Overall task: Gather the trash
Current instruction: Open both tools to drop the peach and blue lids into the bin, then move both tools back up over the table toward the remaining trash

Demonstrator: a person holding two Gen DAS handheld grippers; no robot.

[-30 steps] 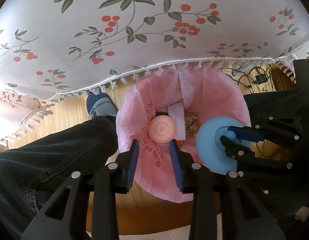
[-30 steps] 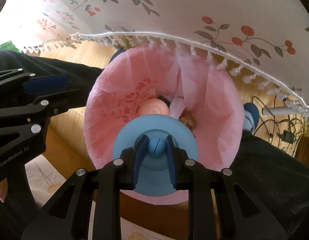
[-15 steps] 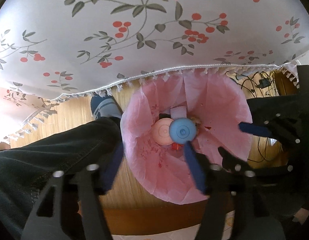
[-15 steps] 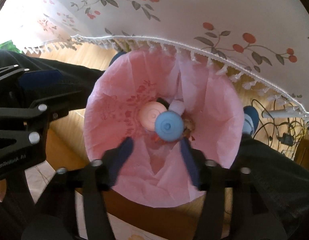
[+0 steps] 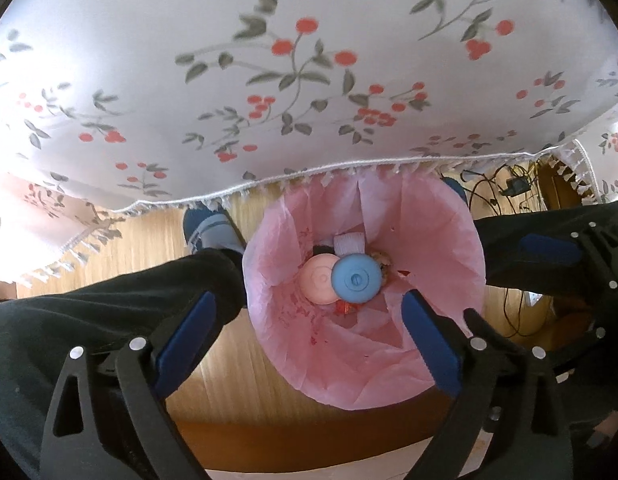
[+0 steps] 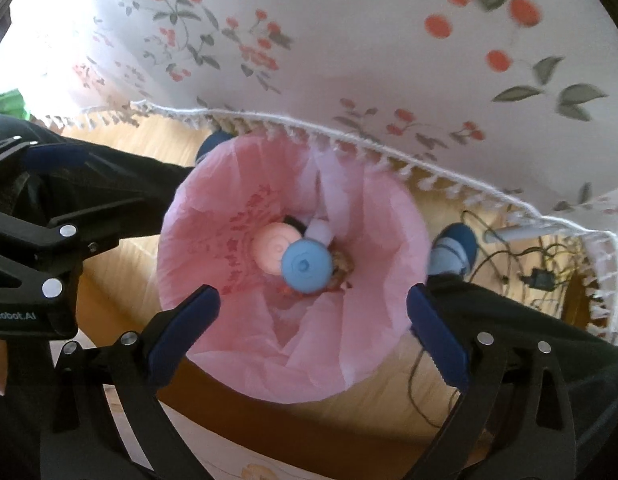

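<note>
Since a second ago we let the blue disc point(image 5: 356, 278) and pink disc point(image 5: 319, 280) fall into the pink trash bag point(image 5: 429, 236). Both jaws were opening: left hand-held gripper point(image 5: 309, 338) and right hand-held gripper point(image 6: 313, 334) were wide and empty, so these pieces seemed collected.

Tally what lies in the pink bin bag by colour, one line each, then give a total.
Blue round lid: 1
Pink round lid: 1
White wrapper or packet: 1
Brownish crumpled scrap: 1
Red scrap: 1
Total that can be told apart in the pink bin bag: 5. More may lie hidden under the lids.
</note>
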